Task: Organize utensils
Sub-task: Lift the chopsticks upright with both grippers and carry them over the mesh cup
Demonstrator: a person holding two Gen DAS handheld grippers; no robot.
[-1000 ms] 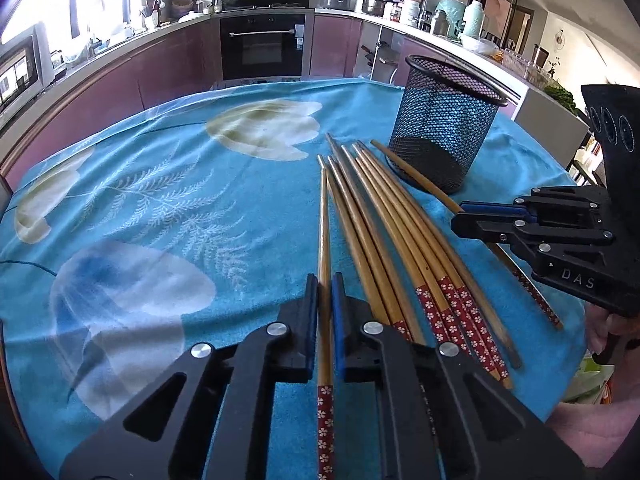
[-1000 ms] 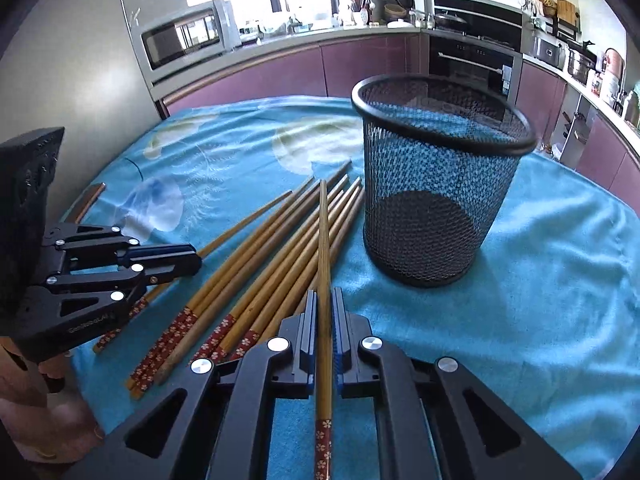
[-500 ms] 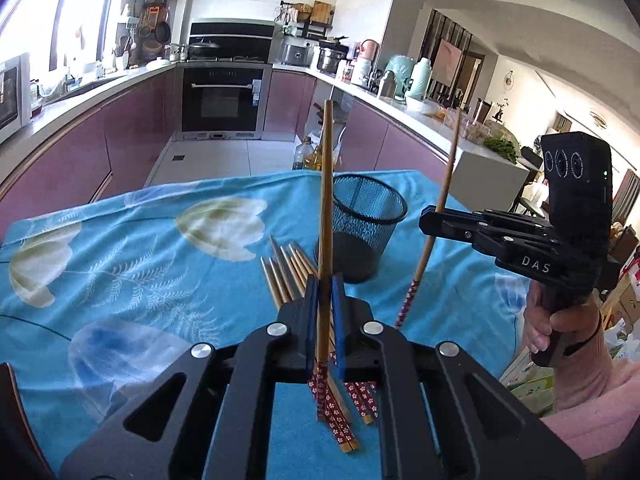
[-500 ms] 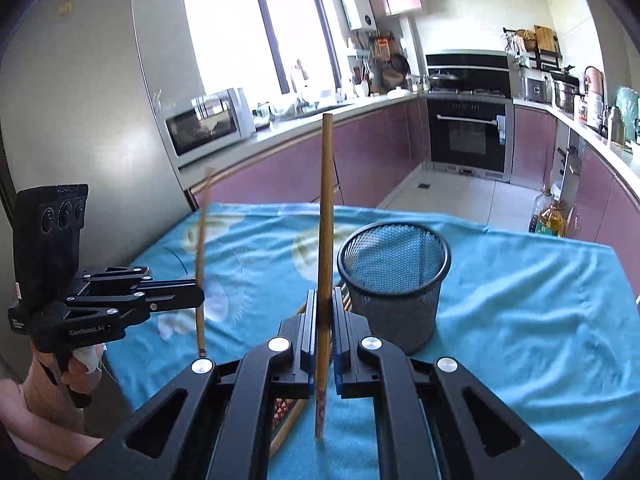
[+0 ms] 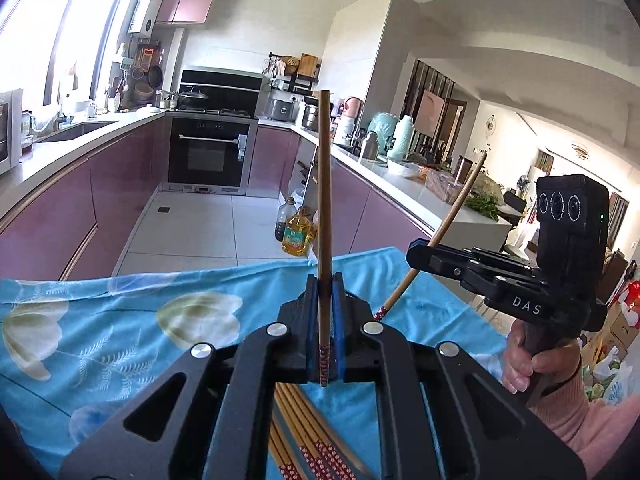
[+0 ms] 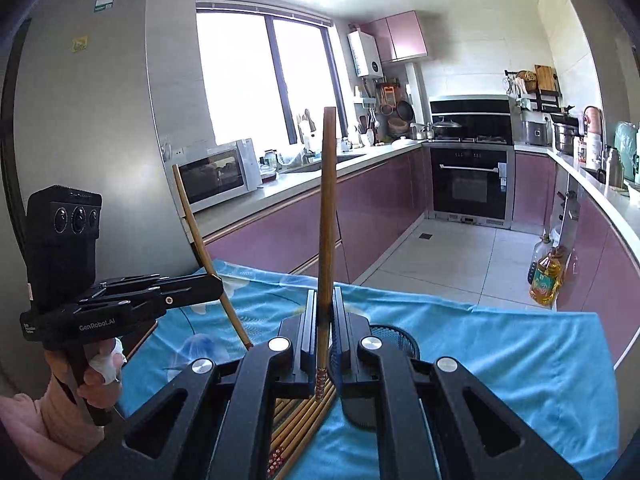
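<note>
**Chopsticks held above the kitchen table**

Purple-cabinet kitchen surrounds a table under a blue floral cloth (image 5: 120,320). Black mesh cup (image 6: 394,336) stands beside loose bamboo chopsticks (image 6: 304,412). Left gripper (image 5: 325,320) clamps one red-patterned wooden chopstick (image 5: 324,184) upright; right gripper (image 6: 322,320) clamps another chopstick (image 6: 326,200).

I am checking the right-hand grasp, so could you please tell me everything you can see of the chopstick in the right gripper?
The chopstick in the right gripper is a slim brown stick that looks like wood or bamboo, with a red, white-flowered band at its lower end. It stands nearly upright, plain end up, clamped between the shut fingers just above that band. It hangs clear of the loose chopsticks on the blue cloth, beside the black mesh holder.
</note>
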